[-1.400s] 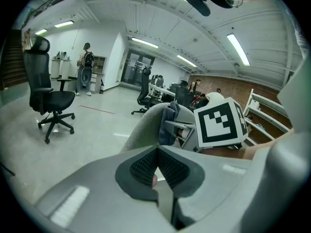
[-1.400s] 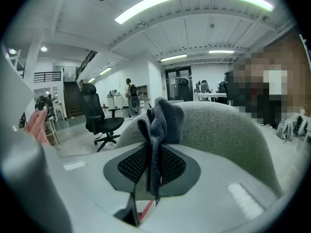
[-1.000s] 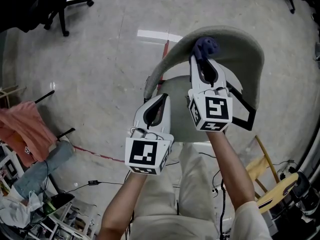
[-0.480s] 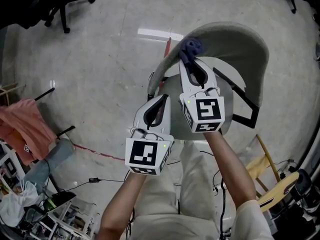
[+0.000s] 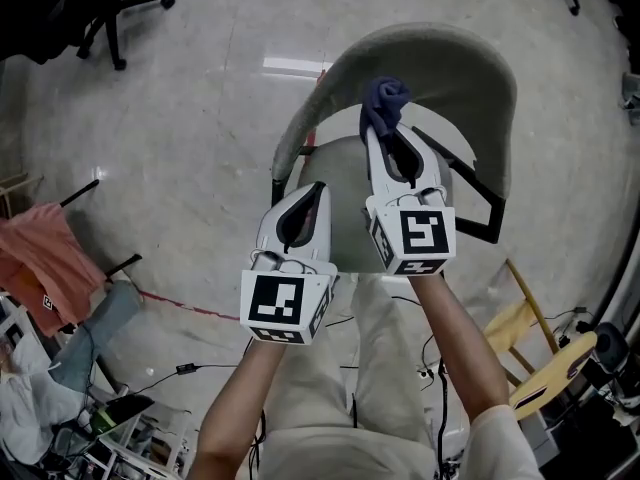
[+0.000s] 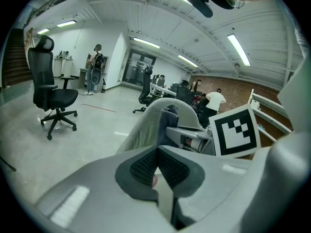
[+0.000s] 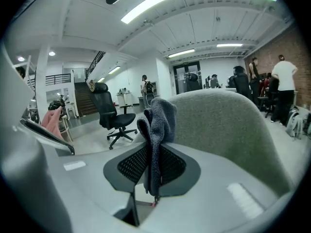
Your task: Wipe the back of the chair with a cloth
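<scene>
A grey fabric chair stands in front of me; its curved back [image 5: 470, 78] [image 7: 228, 125] [image 6: 146, 125] arcs round the seat [image 5: 345, 203]. My right gripper [image 5: 385, 118] [image 7: 153, 152] is shut on a dark blue cloth [image 5: 383, 100] [image 7: 156, 125], which is bunched against the inner face of the chair back near its top edge. The cloth [image 6: 167, 123] also shows past the left jaws. My left gripper [image 5: 305, 200] [image 6: 156, 166] hangs lower, over the seat's left side, shut with nothing between its pads.
Black office chairs [image 5: 90, 8] [image 7: 114, 118] [image 6: 51, 96] stand on the pale polished floor. Pink clothing [image 5: 45, 258] and clutter lie at the left, yellow wooden furniture [image 5: 545, 363] at the right. People stand in the distance [image 7: 284, 89] [image 6: 97, 69].
My right gripper has drawn the cloth from the top rim of the chair back leftward and then down onto its inner face. The left gripper has hardly moved.
</scene>
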### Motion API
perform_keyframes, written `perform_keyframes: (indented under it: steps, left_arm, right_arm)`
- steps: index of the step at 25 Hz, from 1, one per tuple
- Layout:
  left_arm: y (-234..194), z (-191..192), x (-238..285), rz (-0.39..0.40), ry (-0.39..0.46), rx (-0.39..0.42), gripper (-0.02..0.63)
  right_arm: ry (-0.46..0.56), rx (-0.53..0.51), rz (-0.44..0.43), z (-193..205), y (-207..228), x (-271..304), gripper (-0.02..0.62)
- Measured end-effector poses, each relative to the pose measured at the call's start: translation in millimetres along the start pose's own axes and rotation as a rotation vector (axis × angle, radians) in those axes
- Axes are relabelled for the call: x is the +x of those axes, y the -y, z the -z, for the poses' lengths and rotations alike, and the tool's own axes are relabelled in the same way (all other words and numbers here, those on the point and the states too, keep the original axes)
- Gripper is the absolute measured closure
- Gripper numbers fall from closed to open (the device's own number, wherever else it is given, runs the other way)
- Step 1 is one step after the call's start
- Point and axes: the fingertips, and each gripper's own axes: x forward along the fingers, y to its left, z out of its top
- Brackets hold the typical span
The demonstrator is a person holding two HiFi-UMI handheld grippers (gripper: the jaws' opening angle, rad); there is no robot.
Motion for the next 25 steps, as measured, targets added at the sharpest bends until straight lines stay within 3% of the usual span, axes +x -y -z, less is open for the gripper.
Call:
perform_keyframes:
  steps: [13,25]
  left_arm:
    - [46,15,7,0.025,-0.011,0.019,0.604]
    - [75,30,16,0.035,-0.019,0.024,0.604]
  right_arm:
    - [0.007,0.099,0.275,28,101,-57,0.520]
    - [-0.006,0.097,0.394,55,163,-79,0.522]
